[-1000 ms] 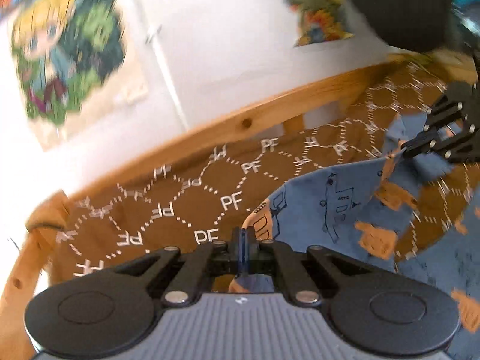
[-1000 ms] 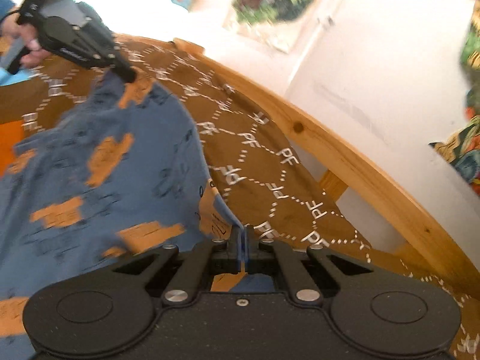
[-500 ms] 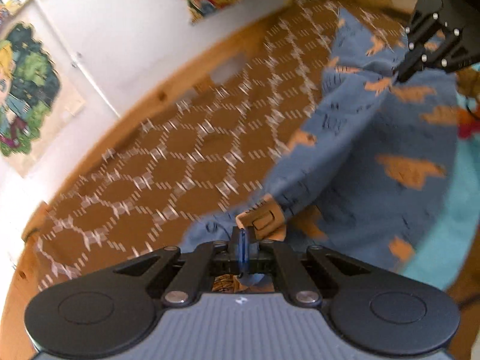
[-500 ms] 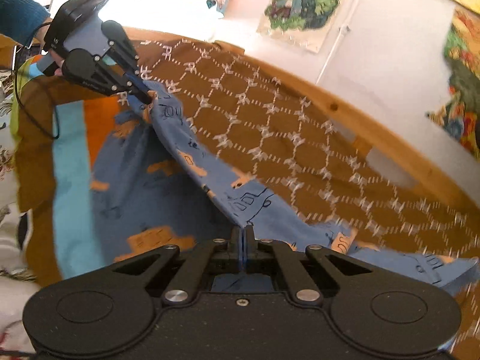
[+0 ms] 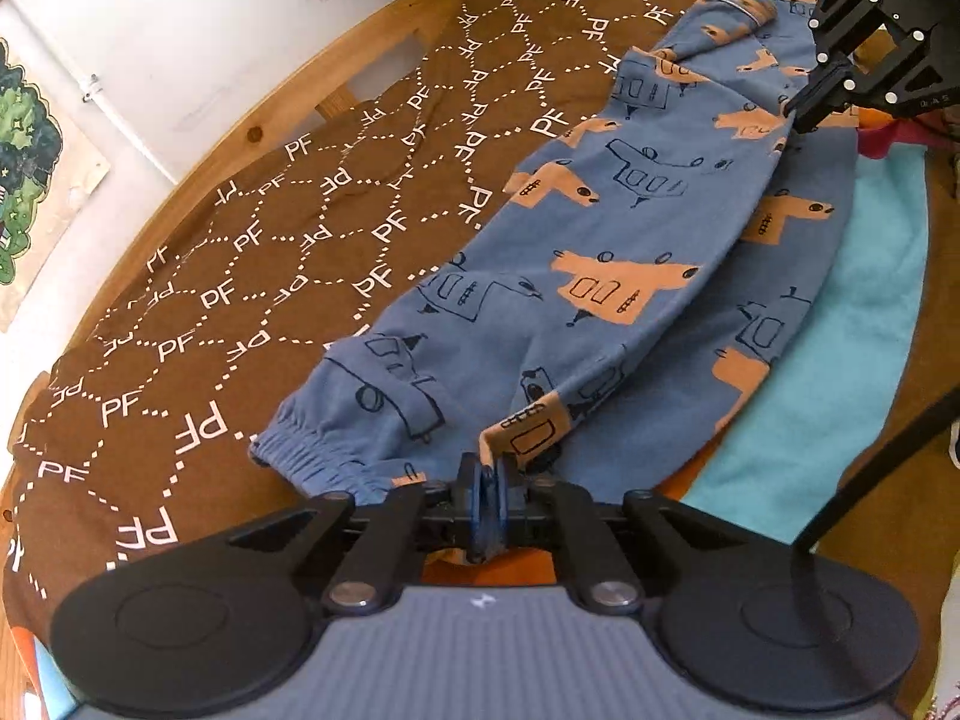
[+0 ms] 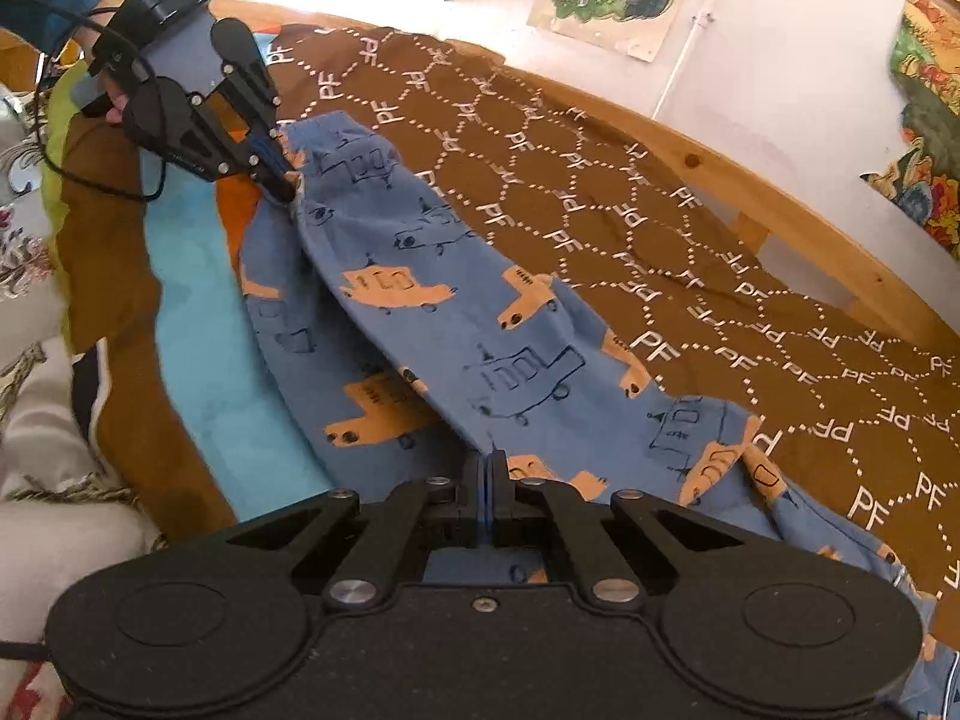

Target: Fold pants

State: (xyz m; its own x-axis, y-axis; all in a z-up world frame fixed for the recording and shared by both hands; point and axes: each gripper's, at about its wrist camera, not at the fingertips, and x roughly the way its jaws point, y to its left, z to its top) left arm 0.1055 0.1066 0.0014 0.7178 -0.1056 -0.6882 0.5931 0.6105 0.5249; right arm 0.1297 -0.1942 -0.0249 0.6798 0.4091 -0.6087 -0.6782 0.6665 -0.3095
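Note:
Blue pants (image 5: 606,252) with orange and dark-outlined prints lie stretched lengthwise on a brown bedspread, one leg laid over the other. My left gripper (image 5: 485,474) is shut on the cuff end; it also shows in the right wrist view (image 6: 287,189). My right gripper (image 6: 486,468) is shut on the pants (image 6: 456,324) near the waist end; it also shows in the left wrist view (image 5: 795,120). The fabric is pulled fairly taut between the two.
The brown bedspread (image 5: 288,228) with white "PF" hexagon pattern covers the bed. A wooden bed rail (image 6: 798,204) runs along the white wall with posters. A turquoise and orange blanket (image 5: 840,348) lies beside the pants. A black cable (image 6: 90,180) hangs by the left gripper.
Both grippers have swung the pants down from the air onto the bed. The pants now lie stretched and flatter on the bedspread, with one leg over the other.

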